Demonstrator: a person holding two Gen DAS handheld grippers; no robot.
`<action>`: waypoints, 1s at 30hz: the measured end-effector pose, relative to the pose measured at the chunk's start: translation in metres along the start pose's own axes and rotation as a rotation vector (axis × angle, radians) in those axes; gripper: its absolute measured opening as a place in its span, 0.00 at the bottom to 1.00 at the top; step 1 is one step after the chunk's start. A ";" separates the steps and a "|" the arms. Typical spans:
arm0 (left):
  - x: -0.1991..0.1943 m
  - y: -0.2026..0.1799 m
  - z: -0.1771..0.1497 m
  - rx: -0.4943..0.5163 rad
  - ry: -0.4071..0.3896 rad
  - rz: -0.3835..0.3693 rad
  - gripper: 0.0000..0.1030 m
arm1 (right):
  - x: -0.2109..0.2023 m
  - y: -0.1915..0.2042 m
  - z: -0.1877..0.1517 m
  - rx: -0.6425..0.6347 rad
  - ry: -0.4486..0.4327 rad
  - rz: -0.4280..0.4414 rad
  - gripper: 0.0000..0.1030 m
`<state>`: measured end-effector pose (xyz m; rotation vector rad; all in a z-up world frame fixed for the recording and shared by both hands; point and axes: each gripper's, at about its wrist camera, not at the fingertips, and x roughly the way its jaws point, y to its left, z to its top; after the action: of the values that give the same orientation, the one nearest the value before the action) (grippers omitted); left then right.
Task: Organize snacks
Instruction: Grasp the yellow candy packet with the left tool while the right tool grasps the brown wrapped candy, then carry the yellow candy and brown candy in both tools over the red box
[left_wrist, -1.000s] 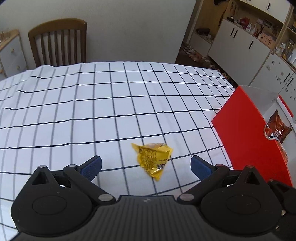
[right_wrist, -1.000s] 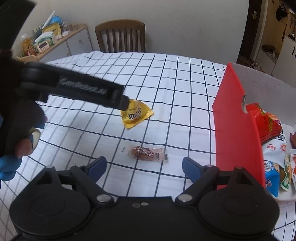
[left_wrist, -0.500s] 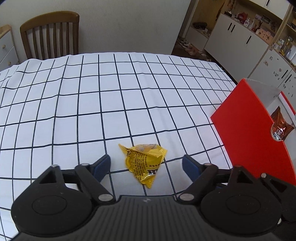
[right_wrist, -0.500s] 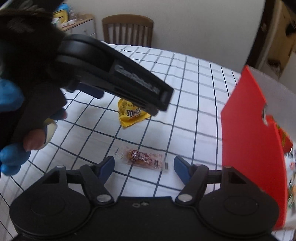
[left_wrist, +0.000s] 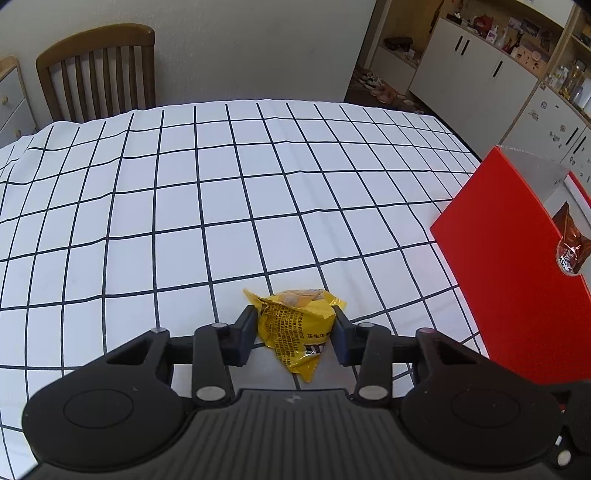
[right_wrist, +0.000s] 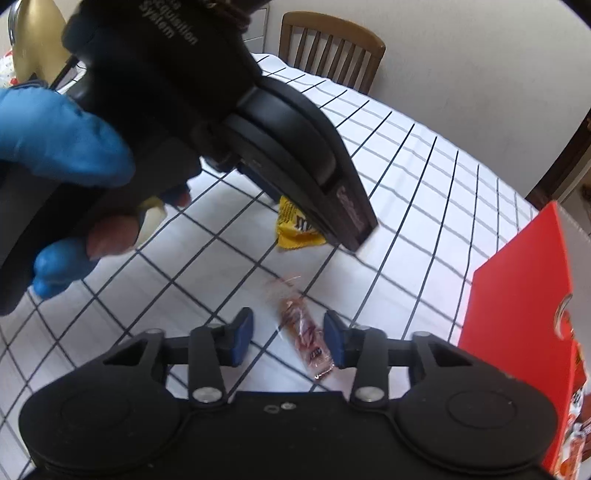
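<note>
Now left gripper (left_wrist: 294, 334) clamps crumpled yellow packet (left_wrist: 298, 328); right gripper (right_wrist: 289, 338) parted around clear wrapper (right_wrist: 304, 332).

Left gripper (left_wrist: 295, 334) clamped shut; right gripper (right_wrist: 289, 338) half-closed.

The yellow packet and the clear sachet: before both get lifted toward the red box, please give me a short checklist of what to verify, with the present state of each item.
1. The yellow packet sits between the jaws of the left gripper, both pads pressing its sides: ok.
2. The yellow packet is off the checked tablecloth: cannot tell.
3. The right gripper is closed on the clear sachet: not ok, a gap remains on the left side.
4. The sachet is centred between those jaws: not ok, it lies against the right pad.
5. The red box is open on top, with snacks inside: ok.
6. The two grippers are apart from each other: ok, though close.
</note>
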<state>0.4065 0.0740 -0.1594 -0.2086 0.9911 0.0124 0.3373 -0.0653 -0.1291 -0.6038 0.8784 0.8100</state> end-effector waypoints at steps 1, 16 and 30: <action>0.000 0.000 -0.001 0.001 -0.003 -0.001 0.38 | -0.002 0.002 -0.001 -0.008 0.003 -0.001 0.22; -0.036 0.010 -0.042 -0.060 0.014 -0.011 0.34 | -0.029 0.006 -0.028 0.259 0.007 -0.088 0.12; -0.118 -0.020 -0.087 -0.063 -0.008 -0.038 0.34 | -0.089 -0.008 -0.056 0.397 -0.067 -0.118 0.12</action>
<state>0.2722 0.0493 -0.1040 -0.2854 0.9789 0.0099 0.2853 -0.1433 -0.0808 -0.2748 0.9030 0.5257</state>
